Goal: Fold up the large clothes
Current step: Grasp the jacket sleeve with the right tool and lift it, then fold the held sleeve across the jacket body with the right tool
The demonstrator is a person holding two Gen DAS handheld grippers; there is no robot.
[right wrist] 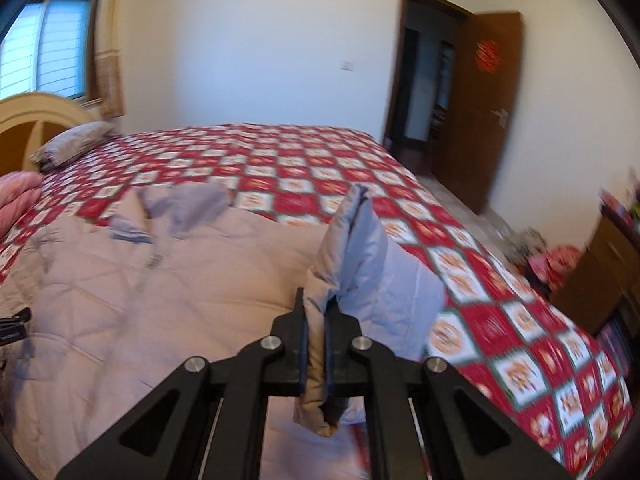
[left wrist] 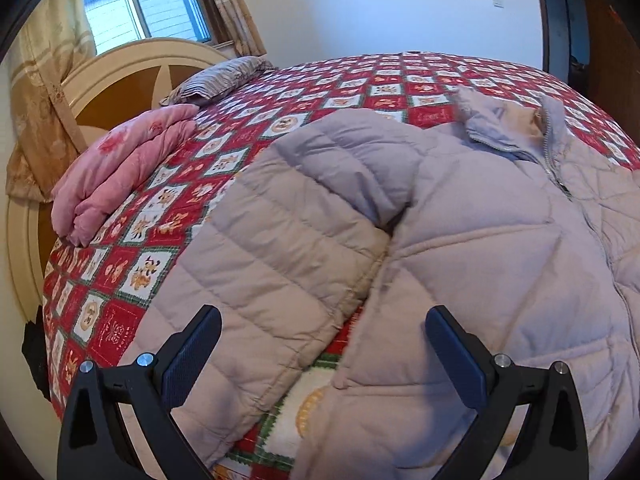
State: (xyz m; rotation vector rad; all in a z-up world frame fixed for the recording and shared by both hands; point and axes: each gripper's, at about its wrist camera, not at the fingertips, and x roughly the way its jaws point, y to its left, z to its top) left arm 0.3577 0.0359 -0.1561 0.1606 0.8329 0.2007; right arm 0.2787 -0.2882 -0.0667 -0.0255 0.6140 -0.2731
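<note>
Pink quilt (left wrist: 120, 172) — striped pillow (left wrist: 218, 80).

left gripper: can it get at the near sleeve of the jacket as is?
Probably yes. The left gripper is open right above the sleeve, which lies flat on the bedspread with nothing over it.

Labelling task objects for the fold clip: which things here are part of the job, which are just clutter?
Job: jacket; its sleeve, clamped in right gripper; left gripper, open above jacket.

Clutter: pink quilt; pillow; bedspread; door.
</note>
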